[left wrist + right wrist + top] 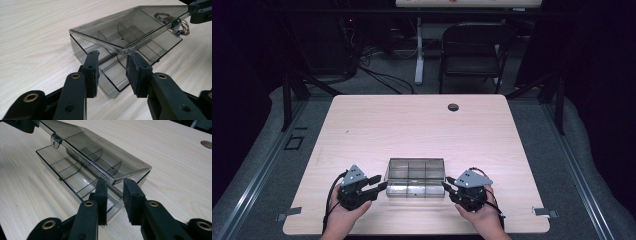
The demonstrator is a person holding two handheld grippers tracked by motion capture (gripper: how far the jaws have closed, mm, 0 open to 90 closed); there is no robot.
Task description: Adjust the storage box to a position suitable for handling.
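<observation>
The box (415,177), a smoky clear plastic organiser with thin dividers, sits near the front edge of the surface (412,125), between the two grippers: the left gripper (379,184) at its 9 o'clock end, the right gripper (447,183) at its 3 o'clock end. Its lid (120,32) stands partly raised on a hinge along one long side, tilted over the tray. In the left gripper view the jaws are apart, one on each side of the lid's near corner, and the pads (91,72) do not press on it; in the right gripper view the jaws likewise stand apart around the lid's other corner, pads (101,200) clear of the plastic. The box (82,170) looks light, rigid and brittle, with slick glossy walls, so it would likely skate across the wood if pushed from one end only, and a thin lid edge could slip out of a loose pinch or crack under a hard one. The best hold seems to be the lid's front lip at both corners at once, squeezed gently. Small parts with wires (175,23) lie in the compartment at the far end, so it should be kept level.
</observation>
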